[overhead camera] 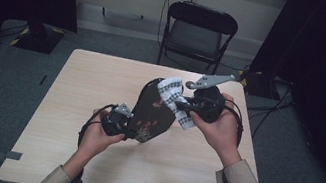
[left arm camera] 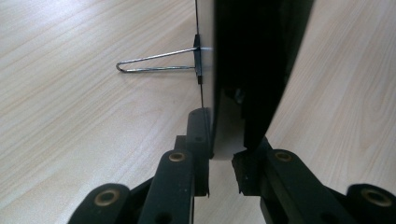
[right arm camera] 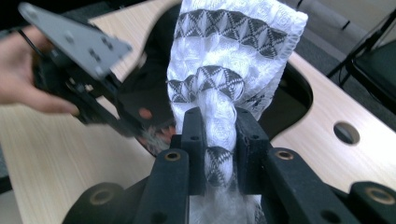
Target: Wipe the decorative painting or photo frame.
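Left gripper (overhead camera: 128, 127) clamps the dark tray's (overhead camera: 149, 114) seven-o'clock edge; right gripper (overhead camera: 180, 105) pinches the cloth (overhead camera: 171, 93) at two o'clock.

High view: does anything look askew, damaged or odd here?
Nothing stands out. The left gripper holds the dark plate on edge above the table, and the right gripper presses a patterned cloth to it.

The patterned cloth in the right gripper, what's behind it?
Behind the cloth is a dark board the left gripper holds upright. The part of the board's face under the cloth is covered.
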Available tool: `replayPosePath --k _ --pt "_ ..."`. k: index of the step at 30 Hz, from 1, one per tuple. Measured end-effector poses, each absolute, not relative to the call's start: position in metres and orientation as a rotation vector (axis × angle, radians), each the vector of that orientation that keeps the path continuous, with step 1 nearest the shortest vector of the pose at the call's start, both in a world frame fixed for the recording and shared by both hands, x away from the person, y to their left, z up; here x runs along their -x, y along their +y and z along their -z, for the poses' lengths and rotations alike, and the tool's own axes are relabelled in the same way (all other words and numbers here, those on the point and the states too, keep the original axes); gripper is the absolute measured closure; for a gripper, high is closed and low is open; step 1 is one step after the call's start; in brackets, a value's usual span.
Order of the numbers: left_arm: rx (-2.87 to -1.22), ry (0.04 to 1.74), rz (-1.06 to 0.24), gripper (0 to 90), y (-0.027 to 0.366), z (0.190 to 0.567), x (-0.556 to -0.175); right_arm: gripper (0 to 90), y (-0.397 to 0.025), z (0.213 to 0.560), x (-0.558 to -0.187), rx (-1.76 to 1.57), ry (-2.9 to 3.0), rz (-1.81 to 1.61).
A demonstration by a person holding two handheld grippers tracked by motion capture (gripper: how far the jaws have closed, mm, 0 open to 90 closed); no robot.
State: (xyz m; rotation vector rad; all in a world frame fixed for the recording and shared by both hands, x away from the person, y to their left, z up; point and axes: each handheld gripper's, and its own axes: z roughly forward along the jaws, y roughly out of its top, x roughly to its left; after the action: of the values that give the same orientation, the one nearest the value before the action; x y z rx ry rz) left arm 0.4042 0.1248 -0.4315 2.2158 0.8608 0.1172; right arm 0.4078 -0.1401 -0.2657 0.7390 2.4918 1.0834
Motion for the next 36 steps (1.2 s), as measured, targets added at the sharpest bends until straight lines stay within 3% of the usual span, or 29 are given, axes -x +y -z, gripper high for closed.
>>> replayPosePath --k 11,36 --pt "-2.216 0.854 -0.118 78.6 0.125 0.432 -0.405 77.2 -0.111 0.27 -0.411 -0.69 2.523 -1.096" --pt "-2.225 0.846 -0.121 78.7 0.126 0.432 -0.405 77.1 -0.119 0.337 -0.408 -0.755 2.606 -1.029"
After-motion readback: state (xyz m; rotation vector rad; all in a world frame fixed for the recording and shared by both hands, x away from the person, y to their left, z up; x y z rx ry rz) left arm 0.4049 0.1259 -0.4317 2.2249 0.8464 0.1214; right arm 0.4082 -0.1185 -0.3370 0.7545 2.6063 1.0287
